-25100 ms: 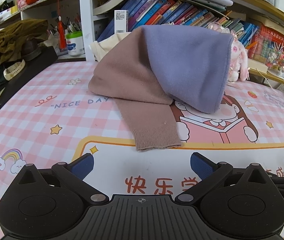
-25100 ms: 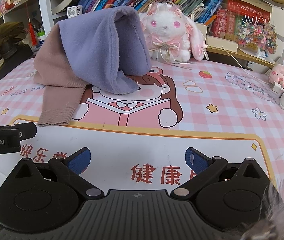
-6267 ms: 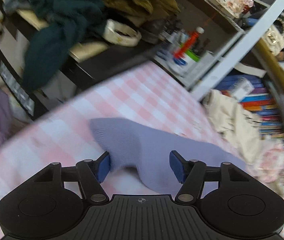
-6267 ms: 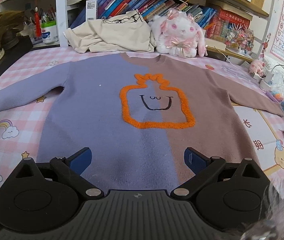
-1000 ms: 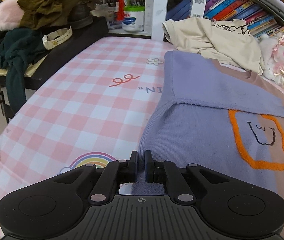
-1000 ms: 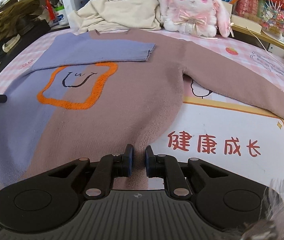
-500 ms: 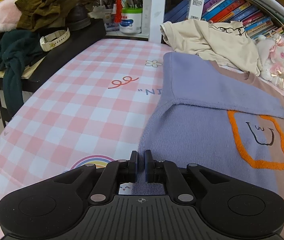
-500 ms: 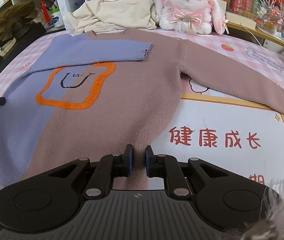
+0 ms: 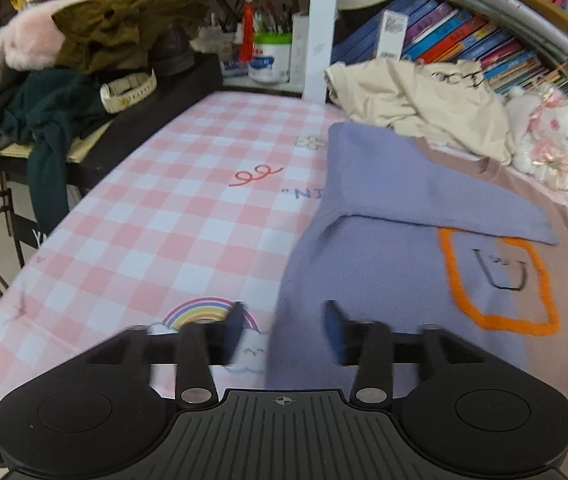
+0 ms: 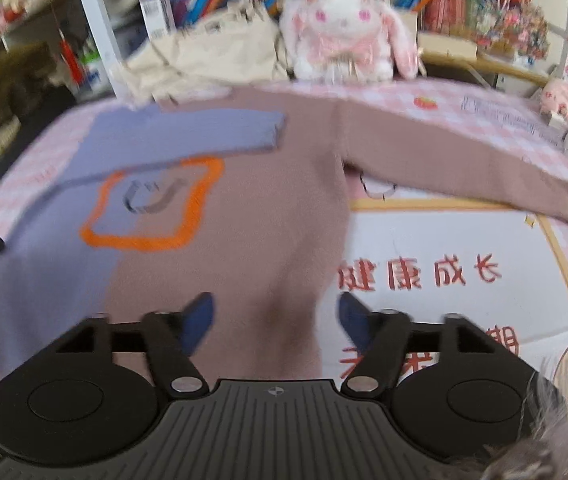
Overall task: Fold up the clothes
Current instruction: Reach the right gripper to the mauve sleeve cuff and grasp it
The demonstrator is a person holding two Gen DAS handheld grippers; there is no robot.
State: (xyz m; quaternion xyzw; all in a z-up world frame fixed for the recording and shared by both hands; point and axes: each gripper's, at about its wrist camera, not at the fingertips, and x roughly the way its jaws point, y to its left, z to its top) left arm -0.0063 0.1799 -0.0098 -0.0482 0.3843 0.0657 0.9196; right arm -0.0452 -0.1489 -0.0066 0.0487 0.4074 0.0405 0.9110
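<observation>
Both your tongs have just sprung apart off the hem: half a second ago each was pinched shut there. Your left tongs (image 9: 284, 328) now stand wide, the sweater (image 9: 384, 272) edge loose between the pads, untouched. Your right tongs (image 10: 274, 320) gape the same over the brown hem, gripping nothing. That sweater lies flat on the worktop (image 9: 164, 220) before the bunny (image 10: 344, 32), purple sleeve folded across its chest, brown sleeve stretched out toward the right.

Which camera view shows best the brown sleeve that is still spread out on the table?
The right wrist view: there the brown sleeve lies in full, from shoulder to cuff, stretched over the table, though slightly blurred. The left wrist view shows none of it, only the folded purple sleeve.
</observation>
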